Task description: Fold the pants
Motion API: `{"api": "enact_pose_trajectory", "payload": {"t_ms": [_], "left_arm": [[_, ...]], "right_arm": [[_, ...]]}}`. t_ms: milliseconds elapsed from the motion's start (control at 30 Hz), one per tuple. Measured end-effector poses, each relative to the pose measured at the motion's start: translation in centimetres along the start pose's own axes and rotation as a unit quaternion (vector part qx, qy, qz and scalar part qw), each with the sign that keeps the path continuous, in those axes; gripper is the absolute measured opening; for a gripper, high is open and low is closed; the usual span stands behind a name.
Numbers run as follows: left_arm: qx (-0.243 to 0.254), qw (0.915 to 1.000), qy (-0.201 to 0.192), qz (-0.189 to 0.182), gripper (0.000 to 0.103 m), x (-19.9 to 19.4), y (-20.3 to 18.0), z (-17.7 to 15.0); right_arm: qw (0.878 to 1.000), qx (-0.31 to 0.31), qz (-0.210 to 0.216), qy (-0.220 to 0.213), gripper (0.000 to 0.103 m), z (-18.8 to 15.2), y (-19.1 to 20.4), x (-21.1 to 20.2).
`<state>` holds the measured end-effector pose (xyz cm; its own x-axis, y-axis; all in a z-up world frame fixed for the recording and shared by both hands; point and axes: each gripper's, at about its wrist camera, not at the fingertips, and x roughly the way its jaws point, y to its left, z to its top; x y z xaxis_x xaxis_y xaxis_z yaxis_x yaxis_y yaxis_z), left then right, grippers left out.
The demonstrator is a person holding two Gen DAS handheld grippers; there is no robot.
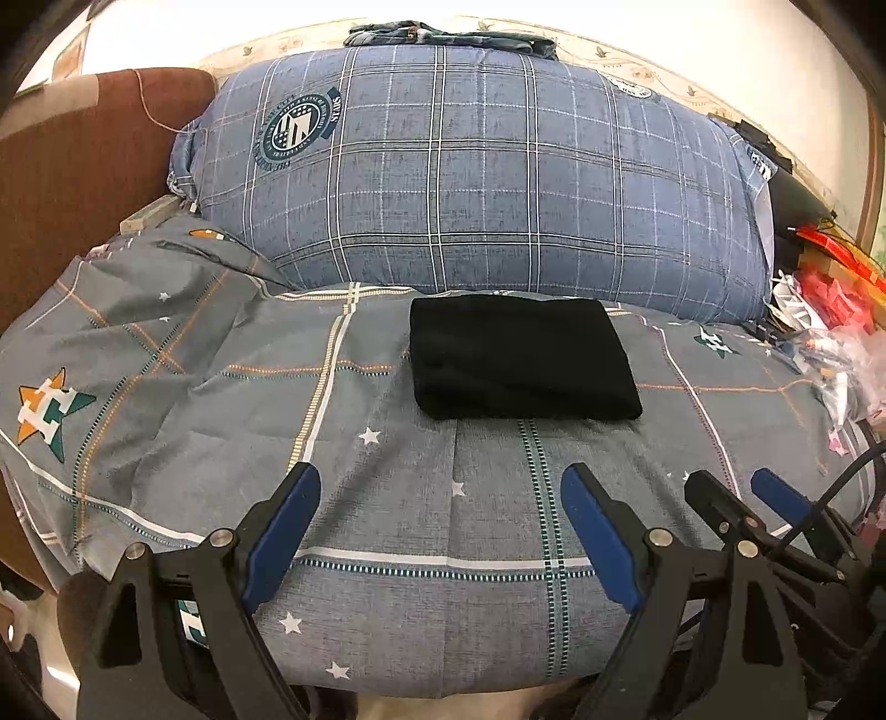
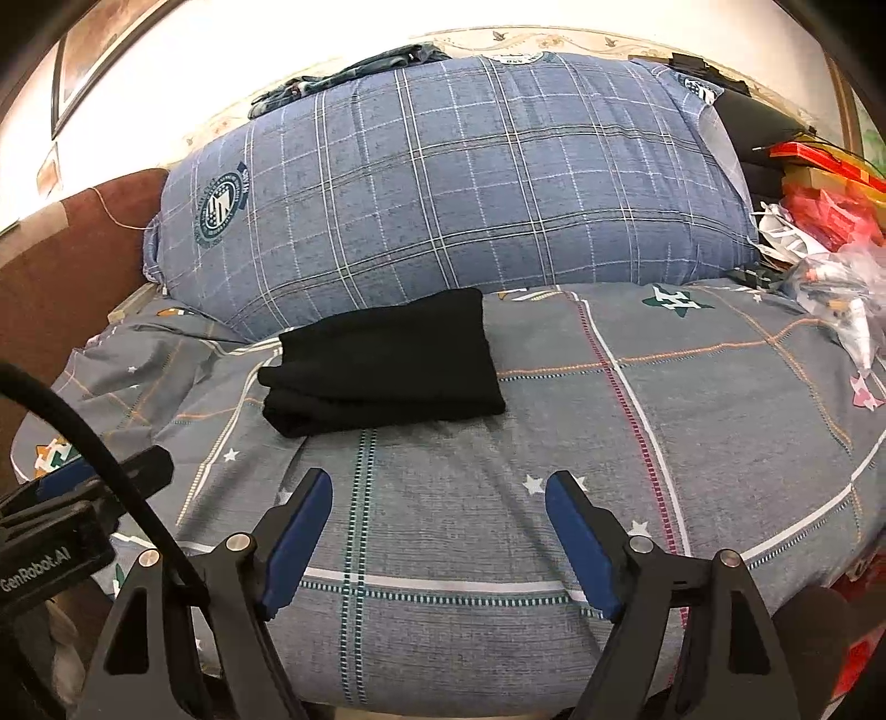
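Observation:
The black pants [image 1: 520, 357] lie folded into a compact rectangle on the grey patterned bed cover [image 1: 387, 498], just in front of the big pillow. In the right wrist view the pants [image 2: 382, 363] sit left of centre. My left gripper [image 1: 440, 487] is open and empty, held over the bed's front part, well short of the pants. My right gripper [image 2: 440, 493] is open and empty too, over the cover to the right of the pants. The right gripper also shows at the lower right of the left wrist view [image 1: 736, 493].
A large blue plaid pillow [image 1: 476, 171] stands behind the pants. Folded jeans [image 1: 448, 36] lie on top of it. A brown headboard [image 1: 72, 183] is at the left. Red packaging and plastic bags [image 1: 830, 310] clutter the right side. A black cable [image 2: 99, 465] crosses at lower left.

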<state>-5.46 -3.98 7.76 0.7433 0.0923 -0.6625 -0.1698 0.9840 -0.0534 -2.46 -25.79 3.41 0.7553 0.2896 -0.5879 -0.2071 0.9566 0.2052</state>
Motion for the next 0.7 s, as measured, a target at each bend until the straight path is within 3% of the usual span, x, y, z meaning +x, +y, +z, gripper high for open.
{"api": "enact_pose_trajectory", "payload": {"t_ms": [200, 700], "left_arm": [[-0.005, 0.9998, -0.001, -0.02, 0.088, 0.0, 0.07, -0.15], [-0.003, 0.9997, -0.003, -0.024, 0.088, 0.05, -0.38, -0.27]], "right_arm": [[1.0, -0.007, -0.016, 0.008, 0.085, -0.06, -0.06, 0.35], [0.999, -0.018, -0.036, 0.018, 0.086, -0.11, -0.23, 0.89]]}}
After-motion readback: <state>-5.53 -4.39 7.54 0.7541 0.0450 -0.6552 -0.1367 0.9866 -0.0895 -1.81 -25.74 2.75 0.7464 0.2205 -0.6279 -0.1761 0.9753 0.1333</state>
